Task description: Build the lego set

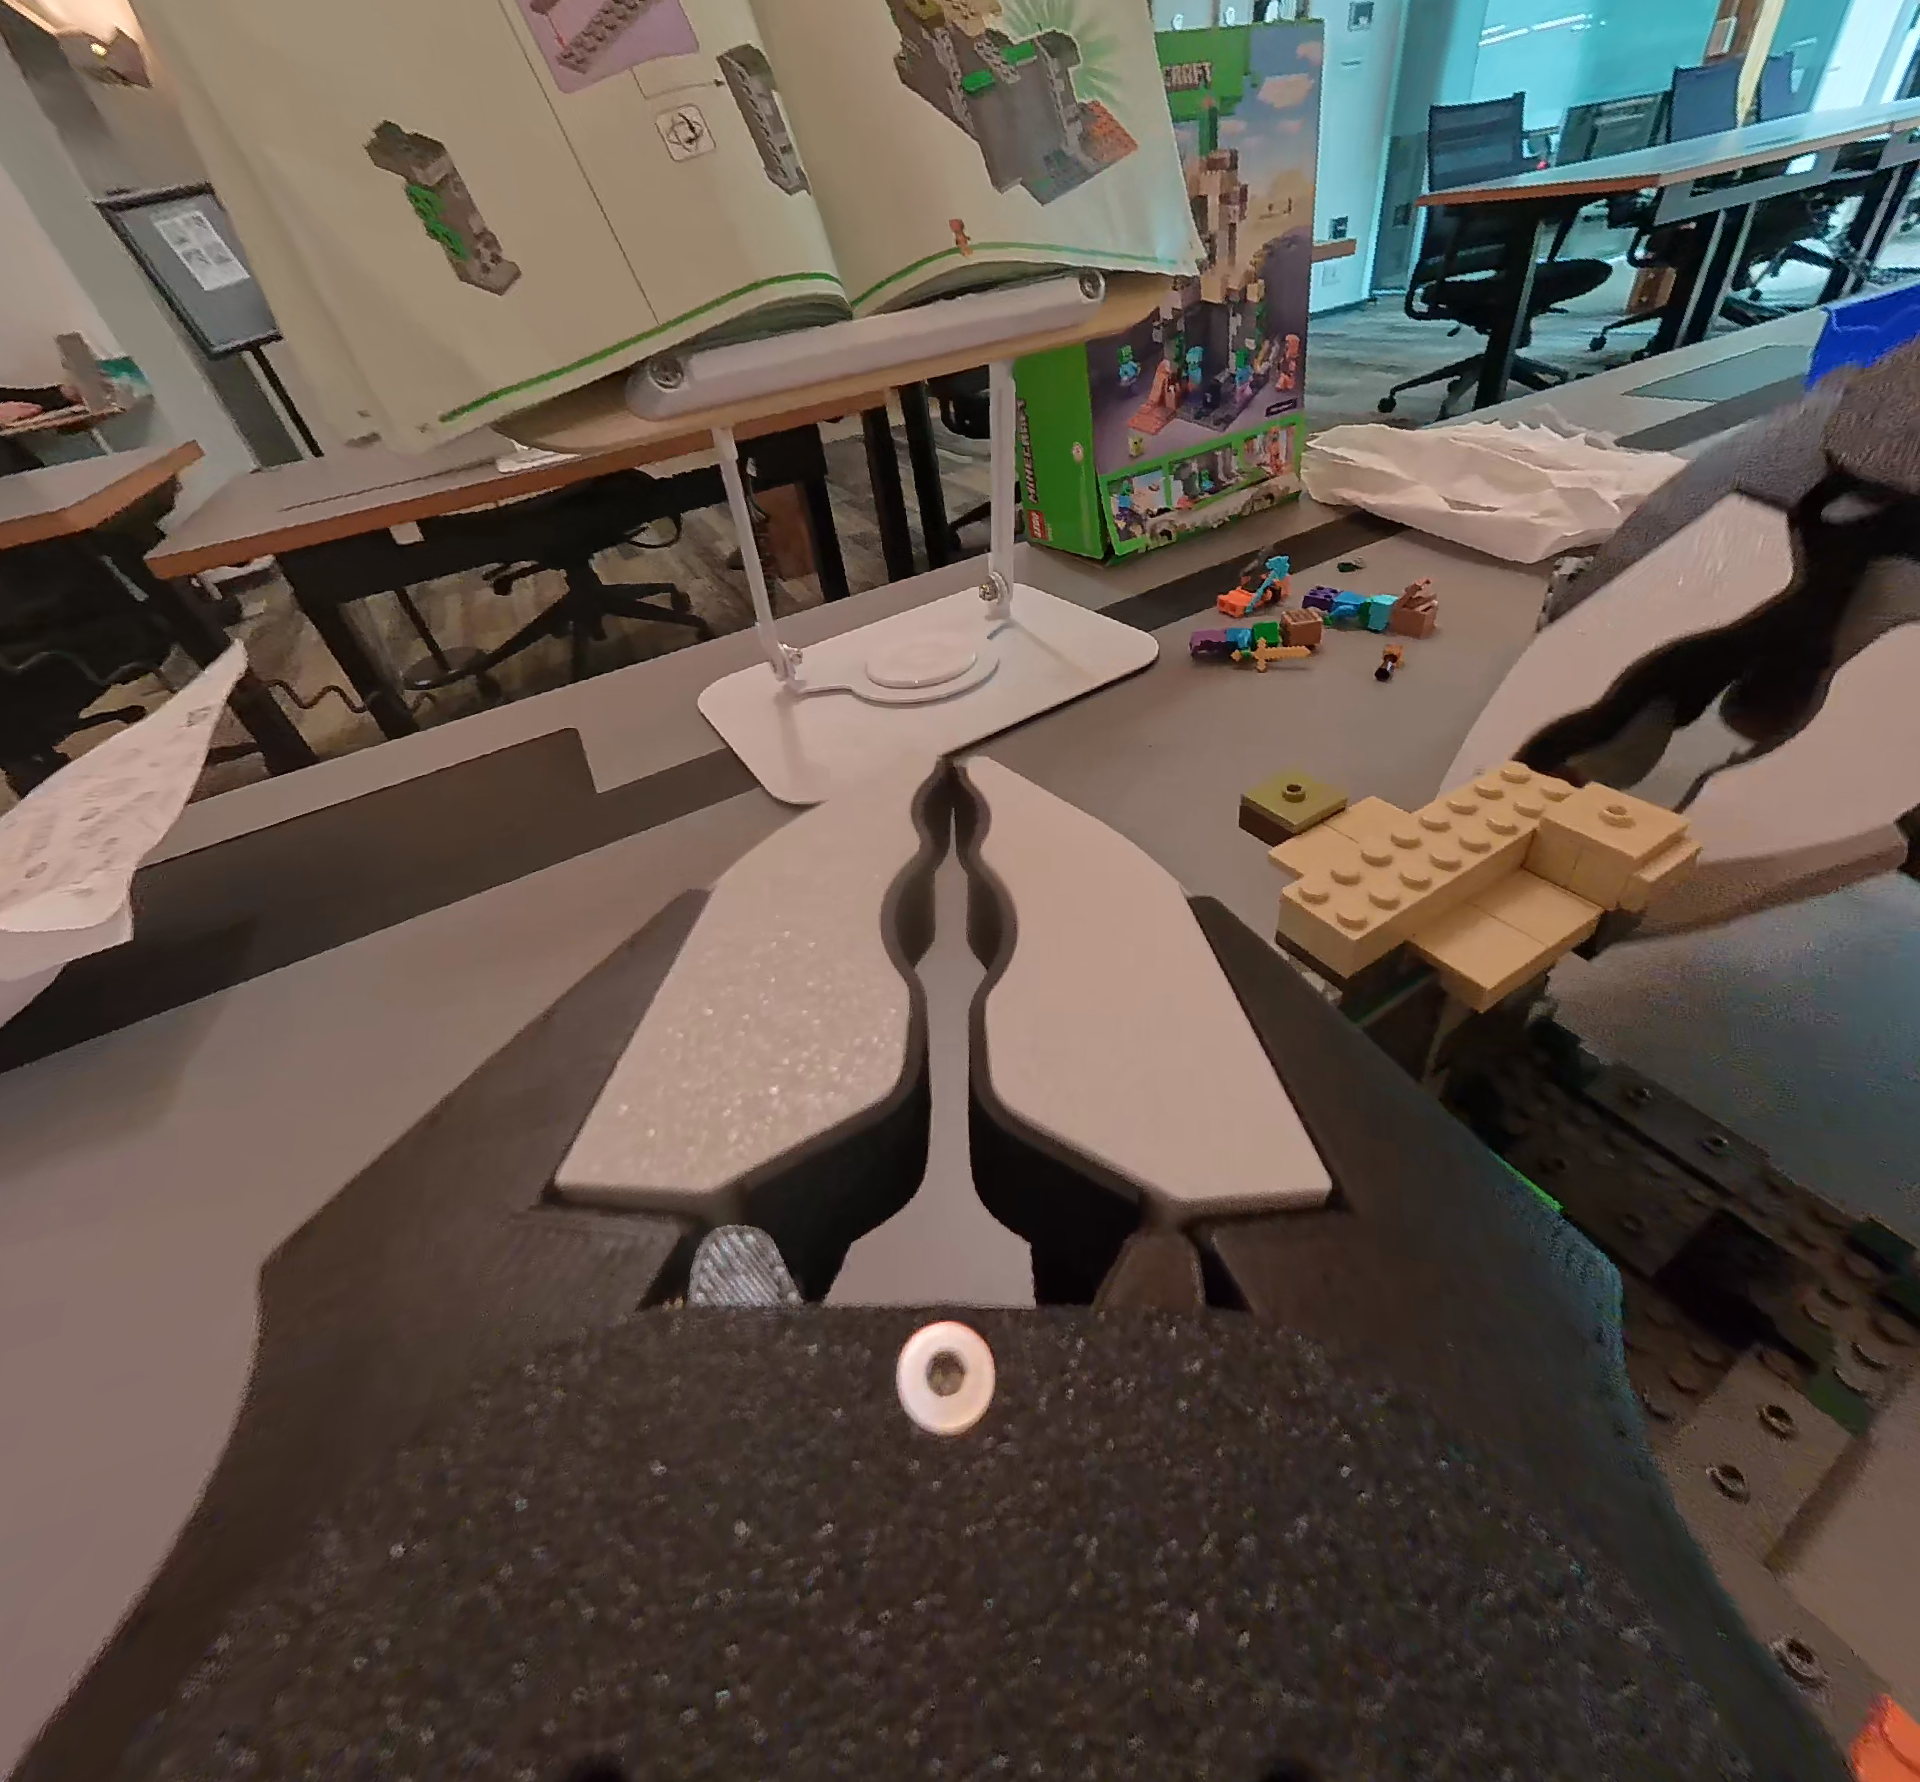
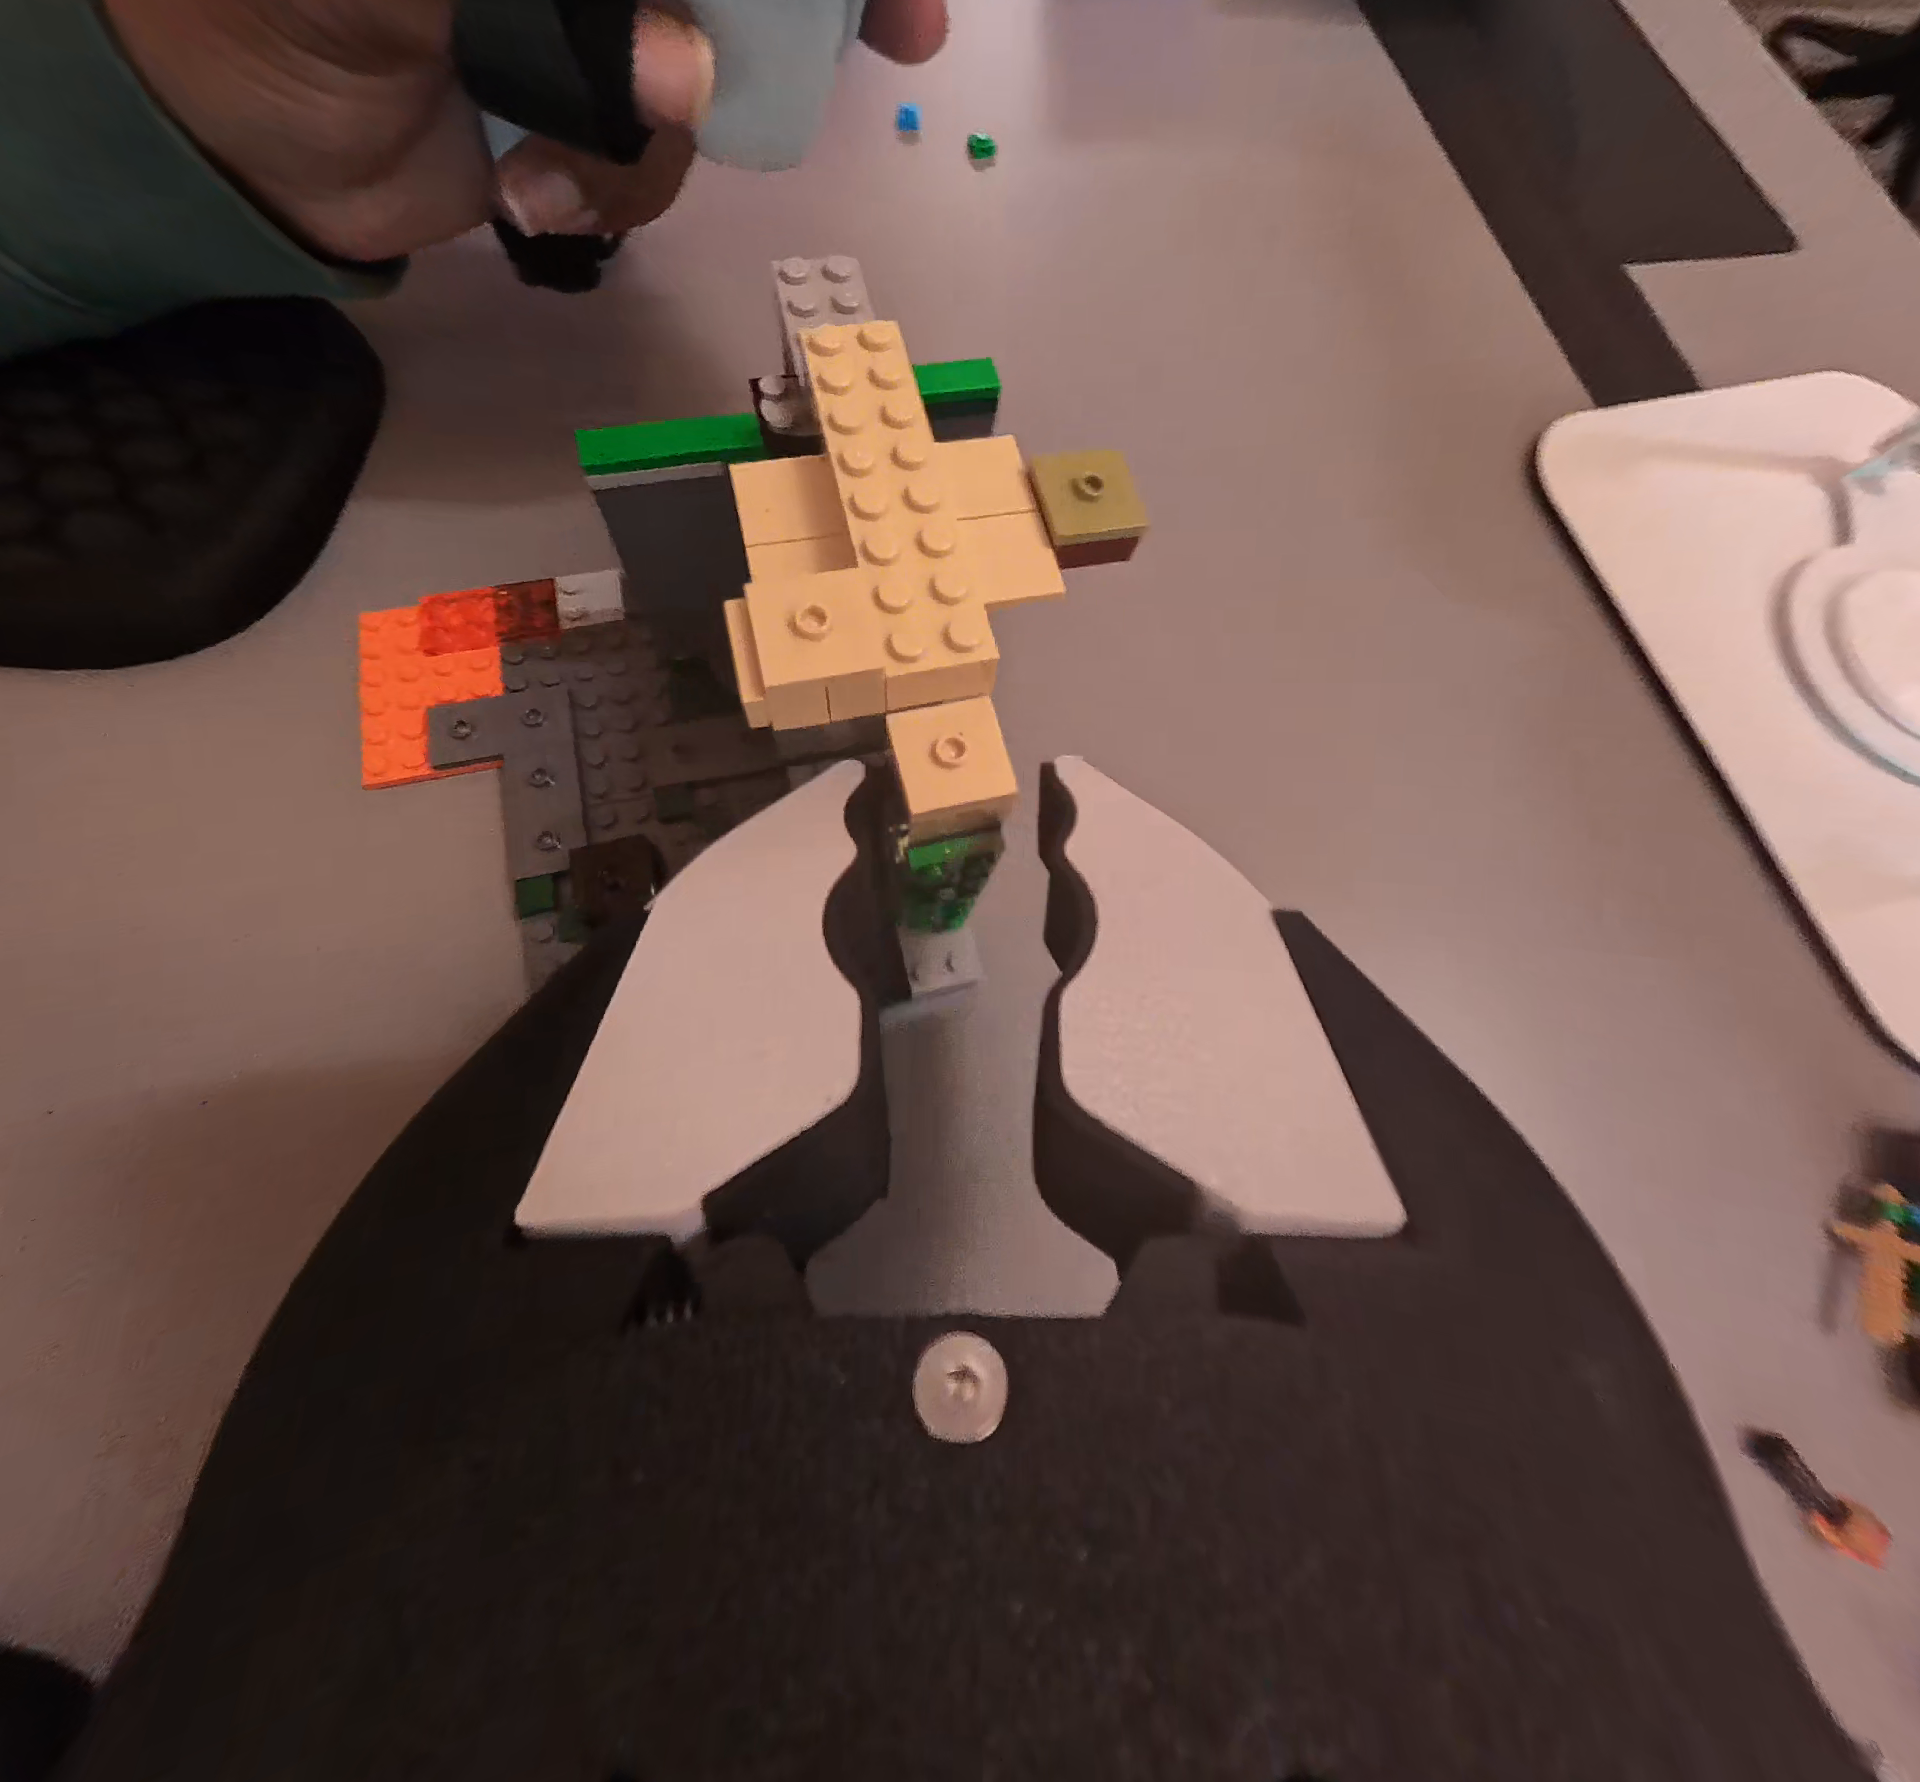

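The Lego build (image 2: 894, 537) stands on the grey table: a tan studded cross-shaped top on a dark grey wall, with green plates, an orange plate (image 2: 405, 693) at its foot and an olive tile (image 2: 1086, 496) beside it. My right gripper (image 2: 961, 782) is open, and its jaws flank a tan single-stud brick (image 2: 951, 756) on top of the build's near column. In the left wrist view the build's tan top (image 1: 1434, 859) is at the right, with a right gripper finger (image 1: 1662, 610) against it. My left gripper (image 1: 951, 787) is shut and empty, above the table left of the build.
An open instruction book (image 1: 623, 122) rests on a white stand (image 1: 925, 683) behind. A green Lego box (image 1: 1195, 330), a white bag (image 1: 1475, 475) and several minifigures (image 1: 1309, 620) lie at the back right. Small blue (image 2: 907, 117) and green (image 2: 981, 145) pieces lie beyond the build. A hand (image 2: 312, 70) holds the left gripper. About 12 centimetres separates my left fingertips from my right. My right tips are roughly 5 centimetres from the olive tile (image 2: 1086, 496). Look for it in the left wrist view (image 1: 1309, 795) too. Measured from the fingertips, the orange plate (image 2: 405, 693) is 12 centimetres or so from the right gripper and 20 centimetres from the left.
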Available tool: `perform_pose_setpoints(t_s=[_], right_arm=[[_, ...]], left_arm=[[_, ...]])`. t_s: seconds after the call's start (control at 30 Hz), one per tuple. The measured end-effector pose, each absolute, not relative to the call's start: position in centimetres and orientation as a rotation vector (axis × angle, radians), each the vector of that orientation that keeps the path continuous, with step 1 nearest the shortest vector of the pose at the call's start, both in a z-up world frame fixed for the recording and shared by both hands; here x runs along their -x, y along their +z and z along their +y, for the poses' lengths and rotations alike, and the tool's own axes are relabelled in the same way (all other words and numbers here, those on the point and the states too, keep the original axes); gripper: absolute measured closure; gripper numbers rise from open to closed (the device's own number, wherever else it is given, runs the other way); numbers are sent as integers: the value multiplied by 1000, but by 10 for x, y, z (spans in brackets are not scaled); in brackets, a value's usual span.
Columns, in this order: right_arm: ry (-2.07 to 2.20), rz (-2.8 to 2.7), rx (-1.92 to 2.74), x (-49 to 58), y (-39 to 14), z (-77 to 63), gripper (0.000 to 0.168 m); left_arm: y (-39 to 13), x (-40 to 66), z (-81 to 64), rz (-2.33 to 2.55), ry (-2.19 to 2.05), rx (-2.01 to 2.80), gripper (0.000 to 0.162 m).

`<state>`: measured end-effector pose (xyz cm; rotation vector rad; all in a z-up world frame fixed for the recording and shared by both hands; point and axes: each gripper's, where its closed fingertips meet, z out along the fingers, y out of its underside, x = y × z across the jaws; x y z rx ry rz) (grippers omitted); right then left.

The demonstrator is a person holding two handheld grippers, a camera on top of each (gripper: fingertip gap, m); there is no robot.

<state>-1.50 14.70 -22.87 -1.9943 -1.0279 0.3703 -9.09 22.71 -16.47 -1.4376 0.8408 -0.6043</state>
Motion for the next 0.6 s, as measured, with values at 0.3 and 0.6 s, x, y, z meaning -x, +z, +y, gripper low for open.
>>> perform_pose_setpoints(t_s=[0.3, 0.6], right_arm=[[272, -876, 1950, -7, -187, 125, 132], [287, -869, 1987, -10, -230, 125, 125]], left_arm=[[-172, 85, 204, 1032, -698, 1398, 152], [-198, 109, 177, 1282, -855, 1402, 134]])
